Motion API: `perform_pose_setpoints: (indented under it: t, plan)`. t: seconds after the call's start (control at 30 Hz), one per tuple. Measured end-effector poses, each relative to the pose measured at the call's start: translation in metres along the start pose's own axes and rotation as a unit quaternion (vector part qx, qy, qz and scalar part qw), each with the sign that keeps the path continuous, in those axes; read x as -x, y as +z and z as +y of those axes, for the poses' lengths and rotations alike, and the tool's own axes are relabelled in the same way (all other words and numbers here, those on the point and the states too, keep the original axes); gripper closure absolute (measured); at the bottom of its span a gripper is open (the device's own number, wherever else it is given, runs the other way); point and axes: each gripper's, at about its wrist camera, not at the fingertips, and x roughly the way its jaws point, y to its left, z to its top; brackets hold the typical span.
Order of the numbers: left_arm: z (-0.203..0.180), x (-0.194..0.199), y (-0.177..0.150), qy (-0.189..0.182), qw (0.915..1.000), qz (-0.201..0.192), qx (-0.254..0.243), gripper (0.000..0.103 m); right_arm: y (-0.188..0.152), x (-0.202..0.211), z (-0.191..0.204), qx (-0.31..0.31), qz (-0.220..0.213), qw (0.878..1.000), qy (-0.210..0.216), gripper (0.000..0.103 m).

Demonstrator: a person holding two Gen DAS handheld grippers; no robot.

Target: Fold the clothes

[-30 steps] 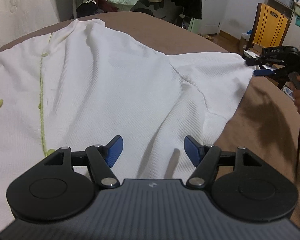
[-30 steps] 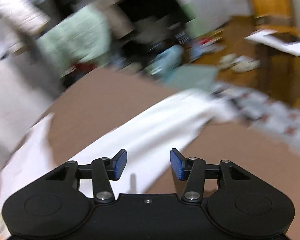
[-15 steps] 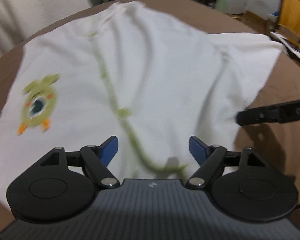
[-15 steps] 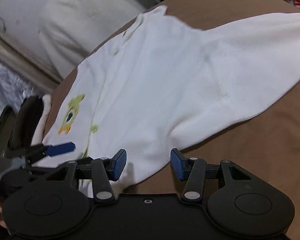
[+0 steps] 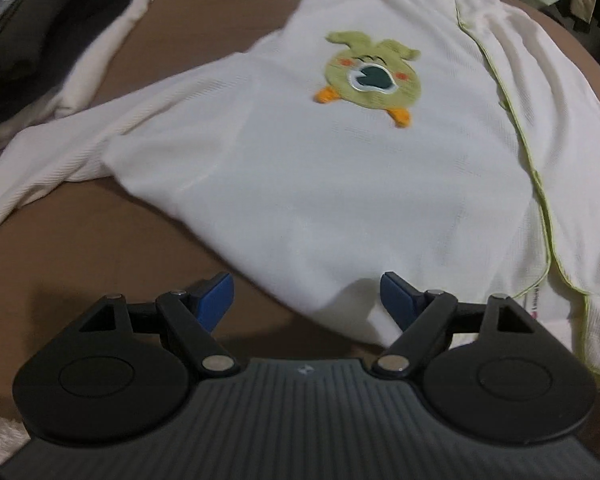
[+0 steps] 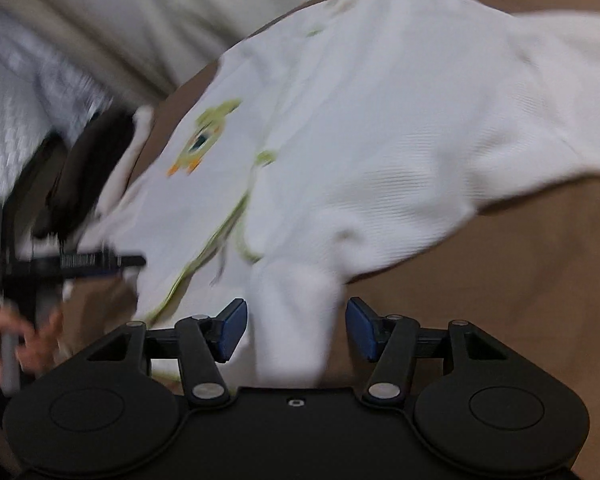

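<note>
I see my left gripper (image 5: pixel 306 300) spread wide over the hem of the white garment (image 5: pixel 340 184), lying flat on the brown bed (image 5: pixel 99 248). My right gripper (image 6: pixel 295 330) is spread, straddling a raised fold (image 6: pixel 291 320).

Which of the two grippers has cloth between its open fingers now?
The right gripper: a bunched fold of the white garment sits between its open blue pads. The left gripper is also open, with only the garment's hem edge reaching toward its gap.

Your left gripper (image 5: pixel 306 300) and right gripper (image 6: pixel 295 330) both hover with jaws spread wide, holding nothing.
</note>
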Motion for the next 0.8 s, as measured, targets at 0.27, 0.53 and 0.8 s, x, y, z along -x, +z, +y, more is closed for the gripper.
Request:
perform_pose_setpoints:
  t: [0.27,0.53,0.8]
  plan:
    - [-0.023,-0.006,-0.021,-0.023,0.9983,0.05,-0.022,0.023,-0.012,-0.02,0.036,0.116,0.017,0.986,-0.122,0.091]
    - [-0.018,0.011,-0.041,-0.067,0.9955,0.063,-0.023,0.017,-0.033,0.015,0.028,0.03,0.062,0.989,-0.132,0.096]
    - [-0.036,0.025,-0.061,-0.08,0.9949,0.026,-0.056,0.016,-0.032,0.009,0.048,0.114,0.044,0.99,-0.068,0.093]
